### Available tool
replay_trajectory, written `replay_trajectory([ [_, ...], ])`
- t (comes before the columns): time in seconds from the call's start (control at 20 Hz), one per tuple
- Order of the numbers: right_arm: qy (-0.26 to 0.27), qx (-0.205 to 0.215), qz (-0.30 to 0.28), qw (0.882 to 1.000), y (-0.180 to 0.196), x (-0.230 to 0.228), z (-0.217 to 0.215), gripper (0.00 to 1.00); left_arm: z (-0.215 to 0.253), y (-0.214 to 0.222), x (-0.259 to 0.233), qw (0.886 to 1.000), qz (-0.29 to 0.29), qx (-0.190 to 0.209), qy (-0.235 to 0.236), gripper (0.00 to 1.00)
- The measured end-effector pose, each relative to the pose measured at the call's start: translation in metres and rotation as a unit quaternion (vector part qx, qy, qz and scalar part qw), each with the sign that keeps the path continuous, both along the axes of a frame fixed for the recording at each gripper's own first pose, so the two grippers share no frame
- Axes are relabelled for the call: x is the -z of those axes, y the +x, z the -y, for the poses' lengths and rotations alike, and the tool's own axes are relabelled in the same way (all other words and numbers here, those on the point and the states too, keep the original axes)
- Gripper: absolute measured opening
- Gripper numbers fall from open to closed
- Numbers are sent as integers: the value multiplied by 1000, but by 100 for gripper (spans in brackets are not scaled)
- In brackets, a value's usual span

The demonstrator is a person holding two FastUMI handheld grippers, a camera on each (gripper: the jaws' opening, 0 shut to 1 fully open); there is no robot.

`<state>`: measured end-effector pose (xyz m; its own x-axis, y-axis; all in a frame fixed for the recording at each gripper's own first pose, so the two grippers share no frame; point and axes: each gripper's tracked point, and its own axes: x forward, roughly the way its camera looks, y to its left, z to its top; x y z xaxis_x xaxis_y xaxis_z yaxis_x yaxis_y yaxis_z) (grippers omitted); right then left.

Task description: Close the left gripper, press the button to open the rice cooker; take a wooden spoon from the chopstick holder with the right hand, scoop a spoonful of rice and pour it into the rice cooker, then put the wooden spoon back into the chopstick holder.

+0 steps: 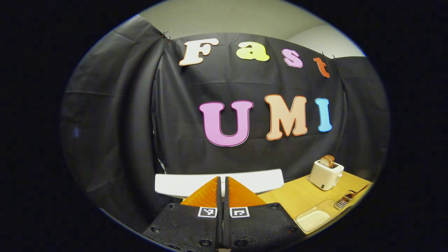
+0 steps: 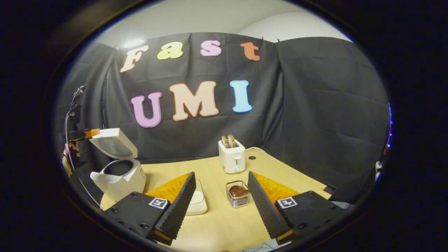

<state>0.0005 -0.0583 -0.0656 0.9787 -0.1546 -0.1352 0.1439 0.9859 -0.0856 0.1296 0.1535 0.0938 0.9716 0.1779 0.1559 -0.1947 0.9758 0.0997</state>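
The white rice cooker stands at the table's left with its lid raised and the dark inner pot showing. My left gripper is shut, with nothing between its fingers, right at the lid's white edge; the same left gripper appears at the lid's top. My right gripper hangs open above the table's front. Between its fingers and farther off stands the wire chopstick holder with the wooden spoon in it. A clear dish of rice lies partly behind the right gripper's left-hand finger.
A white toaster with bread slices stands at the back of the wooden table, a white cable beside it. In the left gripper view the toaster, rice dish and chopstick holder sit to the right. Black cloth walls surround the table.
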Motion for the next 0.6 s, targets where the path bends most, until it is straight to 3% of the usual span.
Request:
replay_trajectory([
  [0.6,18,6,-22,1000,25,52,73,94,21,-41,3,998,3,-43,-39,0],
])
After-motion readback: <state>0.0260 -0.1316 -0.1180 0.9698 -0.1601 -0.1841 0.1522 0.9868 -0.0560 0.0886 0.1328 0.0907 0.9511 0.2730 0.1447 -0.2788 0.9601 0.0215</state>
